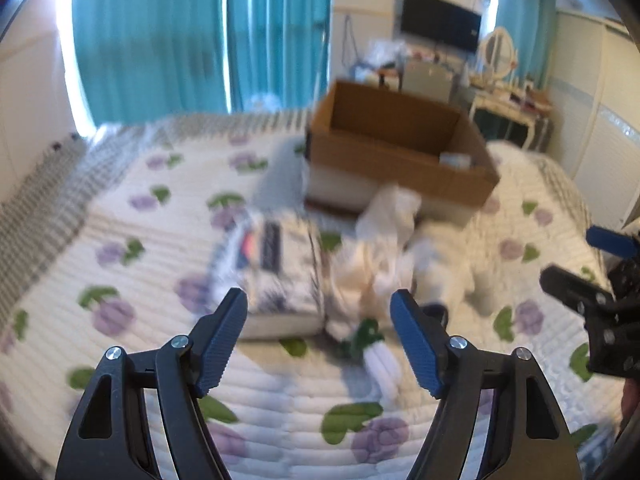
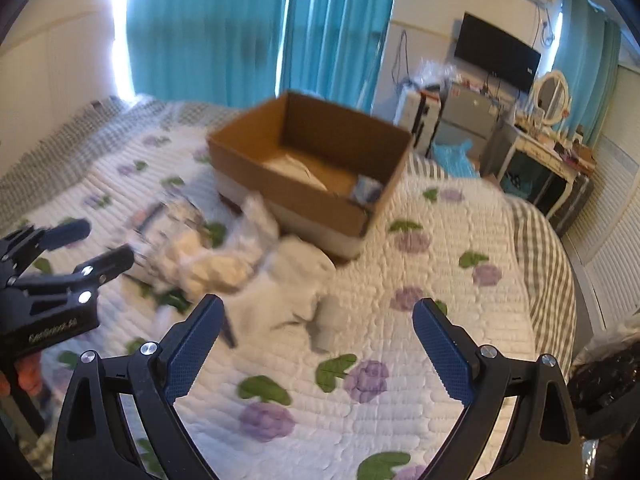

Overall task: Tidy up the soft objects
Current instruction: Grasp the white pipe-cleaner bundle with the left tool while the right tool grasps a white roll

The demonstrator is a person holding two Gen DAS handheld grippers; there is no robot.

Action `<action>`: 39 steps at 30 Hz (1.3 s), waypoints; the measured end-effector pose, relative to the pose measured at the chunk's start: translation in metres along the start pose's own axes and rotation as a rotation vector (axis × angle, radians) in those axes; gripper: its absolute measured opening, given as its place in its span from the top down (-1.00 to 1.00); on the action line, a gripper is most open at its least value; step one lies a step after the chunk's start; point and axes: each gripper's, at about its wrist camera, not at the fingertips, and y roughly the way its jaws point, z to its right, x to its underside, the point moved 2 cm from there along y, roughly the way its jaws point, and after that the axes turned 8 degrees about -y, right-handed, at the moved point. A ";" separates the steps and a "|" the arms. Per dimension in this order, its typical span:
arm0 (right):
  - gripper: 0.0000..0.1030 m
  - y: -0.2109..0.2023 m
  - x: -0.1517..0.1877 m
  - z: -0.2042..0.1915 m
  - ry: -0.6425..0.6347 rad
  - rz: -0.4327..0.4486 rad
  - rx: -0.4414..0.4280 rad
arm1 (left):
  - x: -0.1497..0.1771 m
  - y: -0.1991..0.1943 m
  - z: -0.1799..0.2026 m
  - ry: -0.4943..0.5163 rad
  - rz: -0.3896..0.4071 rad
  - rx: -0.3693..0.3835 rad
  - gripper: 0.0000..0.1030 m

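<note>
A heap of soft things lies on the bed in front of an open cardboard box [image 1: 400, 148] [image 2: 304, 176]. In the heap are a folded patterned cloth [image 1: 276, 272] [image 2: 160, 224], crumpled cream cloth [image 1: 372, 268] [image 2: 216, 260], a white plush toy [image 1: 448, 268] [image 2: 296, 292] and a green and white plush [image 1: 372, 348]. My left gripper [image 1: 320, 336] is open and empty, above the bed just short of the heap. My right gripper [image 2: 318, 344] is open and empty, near the white plush. Each gripper shows at the edge of the other's view.
The bed has a white quilt with purple flowers [image 2: 400, 320]. The box holds a small item [image 2: 366, 190] in its right corner. Teal curtains [image 1: 160, 40], a TV [image 2: 496, 56] and a cluttered dresser with a mirror [image 2: 548, 136] stand beyond the bed.
</note>
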 end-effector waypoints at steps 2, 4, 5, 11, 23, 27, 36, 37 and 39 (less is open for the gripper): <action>-0.86 0.020 0.004 0.007 0.010 -0.038 -0.003 | 0.011 0.016 0.005 0.000 -0.051 0.009 -0.42; -0.86 0.039 0.008 0.018 0.032 -0.076 0.002 | 0.019 0.026 0.008 -0.002 -0.089 0.020 -0.39; -0.81 0.053 0.010 0.025 0.053 -0.107 -0.010 | 0.023 0.031 0.009 -0.006 -0.107 0.023 -0.34; -0.58 0.103 0.011 0.040 0.118 -0.215 -0.074 | 0.037 0.052 0.017 -0.019 -0.194 0.037 -0.05; 0.38 0.142 0.022 0.020 0.073 -0.305 -0.168 | 0.032 0.074 0.018 -0.053 -0.227 0.067 0.46; 0.42 0.130 0.026 0.017 0.091 -0.267 -0.177 | 0.036 0.065 0.017 -0.037 -0.219 0.082 0.49; 0.43 0.068 0.035 0.000 0.148 -0.148 -0.153 | 0.041 0.041 0.009 -0.044 -0.207 0.111 0.50; 0.43 0.063 0.035 -0.002 0.141 -0.143 -0.143 | 0.041 0.037 0.007 -0.045 -0.203 0.115 0.50; 0.43 0.050 0.037 -0.009 0.127 -0.122 -0.124 | 0.040 0.029 0.008 -0.044 -0.193 0.122 0.50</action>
